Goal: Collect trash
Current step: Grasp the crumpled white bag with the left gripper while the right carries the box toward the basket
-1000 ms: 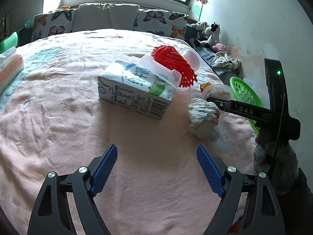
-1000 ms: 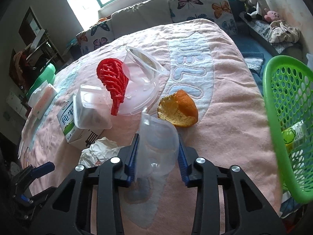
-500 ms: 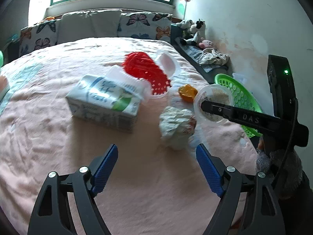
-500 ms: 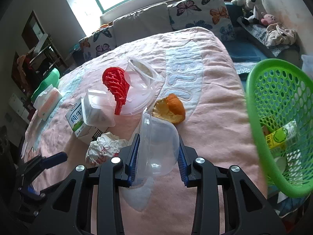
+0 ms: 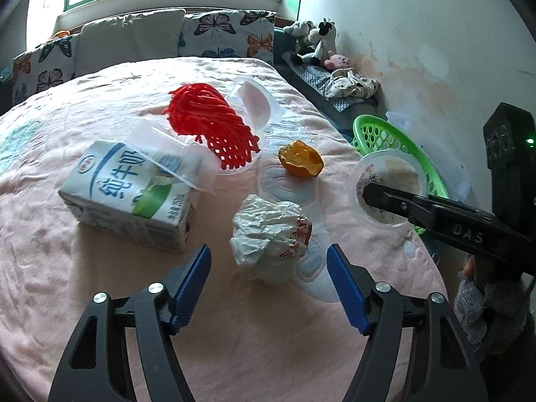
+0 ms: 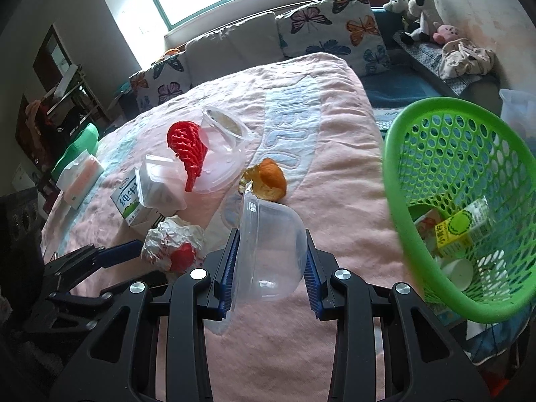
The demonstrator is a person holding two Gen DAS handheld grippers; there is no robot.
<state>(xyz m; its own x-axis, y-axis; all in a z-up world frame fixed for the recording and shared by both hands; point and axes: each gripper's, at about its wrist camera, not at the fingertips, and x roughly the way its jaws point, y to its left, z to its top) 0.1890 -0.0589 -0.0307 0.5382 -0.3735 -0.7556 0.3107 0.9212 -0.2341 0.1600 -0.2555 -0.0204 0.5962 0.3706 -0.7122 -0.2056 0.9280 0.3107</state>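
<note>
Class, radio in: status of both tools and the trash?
Right tool shut on clear tub, beside green basket. Left tool closing, crumpled wrapper ahead, untouched. Path clear.

1. The left gripper (image 5: 268, 283) has matte black angular arms with triangular cut-outs.
2. Its fingers (image 5: 192, 279) carry ribbed blue pads, with silver round-headed screws at the pivots.
3. The right gripper (image 6: 270, 269) is built alike: black frame, blue ribbed pads, silver screws.
4. Its side arm bears raised "DAS" lettering; a small green light glows on its black housing.
5. A grey knitted sleeve (image 5: 485, 308) covers the wrist.
</note>
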